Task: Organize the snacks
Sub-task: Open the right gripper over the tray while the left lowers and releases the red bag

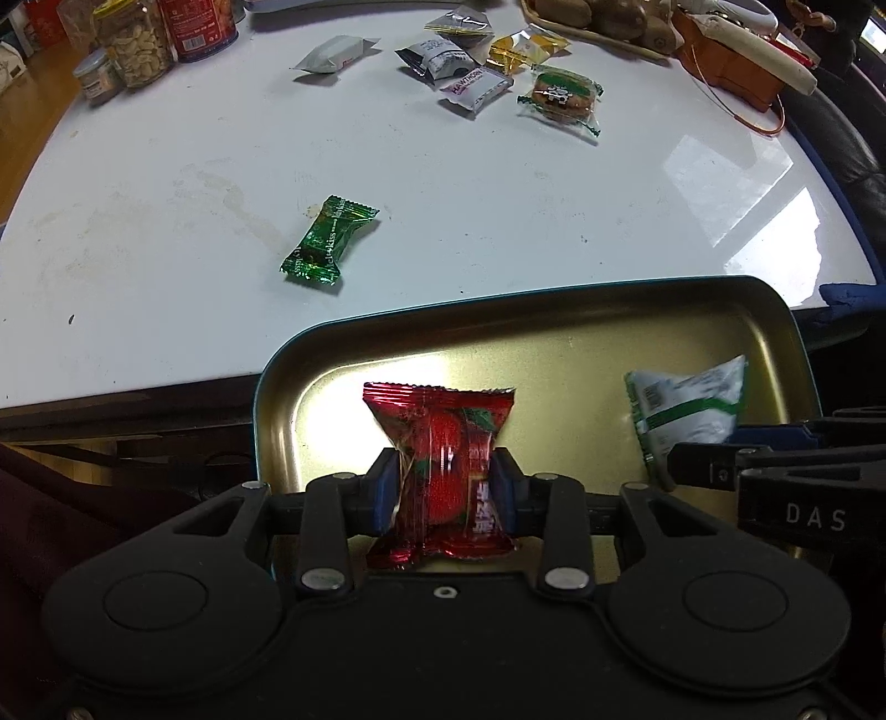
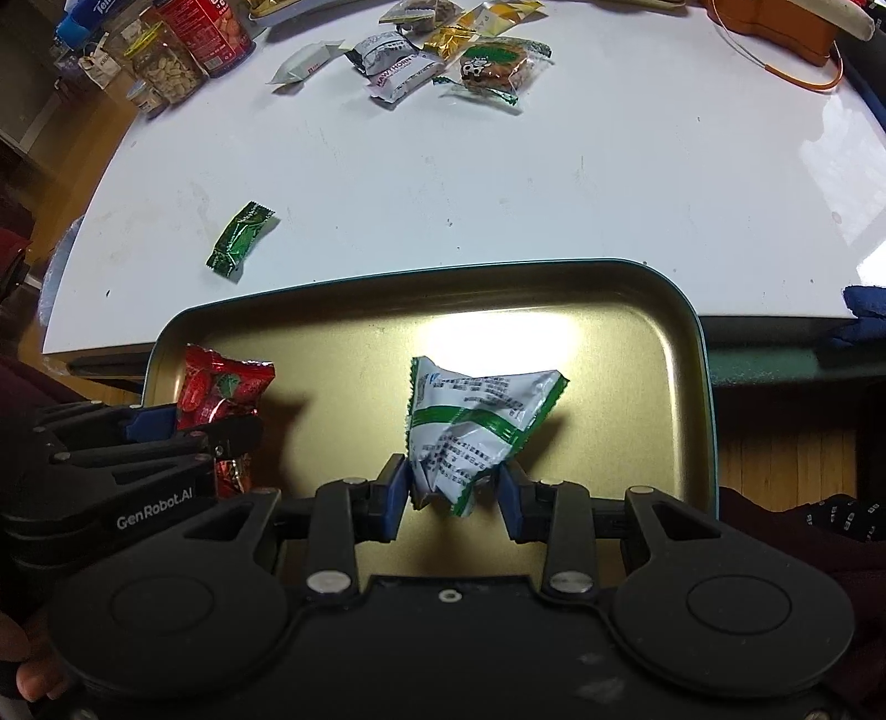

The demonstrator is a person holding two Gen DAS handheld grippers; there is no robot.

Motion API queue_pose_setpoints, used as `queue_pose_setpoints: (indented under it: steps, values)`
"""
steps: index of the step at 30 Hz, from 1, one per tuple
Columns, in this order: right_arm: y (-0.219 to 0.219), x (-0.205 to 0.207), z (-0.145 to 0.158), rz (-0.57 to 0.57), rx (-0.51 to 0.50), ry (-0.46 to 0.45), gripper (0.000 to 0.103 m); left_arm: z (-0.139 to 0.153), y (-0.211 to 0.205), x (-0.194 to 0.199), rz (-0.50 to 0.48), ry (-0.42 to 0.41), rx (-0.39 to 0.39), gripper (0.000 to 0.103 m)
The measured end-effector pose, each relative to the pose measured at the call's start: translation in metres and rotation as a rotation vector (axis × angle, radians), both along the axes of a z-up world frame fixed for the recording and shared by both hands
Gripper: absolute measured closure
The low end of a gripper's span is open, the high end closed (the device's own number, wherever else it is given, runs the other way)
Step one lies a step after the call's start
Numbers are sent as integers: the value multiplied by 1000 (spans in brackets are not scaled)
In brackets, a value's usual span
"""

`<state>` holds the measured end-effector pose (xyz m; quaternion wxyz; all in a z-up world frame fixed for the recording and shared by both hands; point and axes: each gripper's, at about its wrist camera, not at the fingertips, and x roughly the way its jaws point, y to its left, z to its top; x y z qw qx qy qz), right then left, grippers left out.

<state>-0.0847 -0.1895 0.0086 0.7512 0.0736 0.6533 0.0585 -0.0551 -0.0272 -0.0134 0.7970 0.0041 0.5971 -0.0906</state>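
Two hand-held tools hang side by side over a gold-lined tin tray (image 2: 686,354) at the near edge of a white counter (image 1: 443,183). The left tool (image 1: 443,487) has a red strawberry-print candy packet (image 1: 440,443) between its blue pads, which flank the wrapper closely; whether they still pinch it cannot be told. The right tool (image 2: 451,493) stands slackened around a crumpled white-and-green snack packet (image 2: 476,421), the left pad touching it, the right pad just clear. Both packets sit above the tray floor. On the bare counter beyond lies a lone green foil candy (image 1: 329,243). Farther back, a cluster of wrapped snacks (image 1: 482,72) rests near a jar of nuts (image 1: 135,44) and a red can (image 1: 202,25).
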Motion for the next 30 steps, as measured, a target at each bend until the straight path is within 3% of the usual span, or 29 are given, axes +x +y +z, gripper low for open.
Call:
queue_pose_setpoints:
  steps: [3,8,22,30]
  values:
    - [-1,0,2,-9,-8,-7,52,3,1,-1,14,-14,6,46]
    - [-5,-1,10,-17,-19,-27,46,4,6,1,43,-6,-7,45]
    - [-8,5,36,17,1,-86,46,26,29,4,64,-37,-36,45]
    - [-9,30,46,14,4,-122,46,45,52,41,72,-101,-5,45]
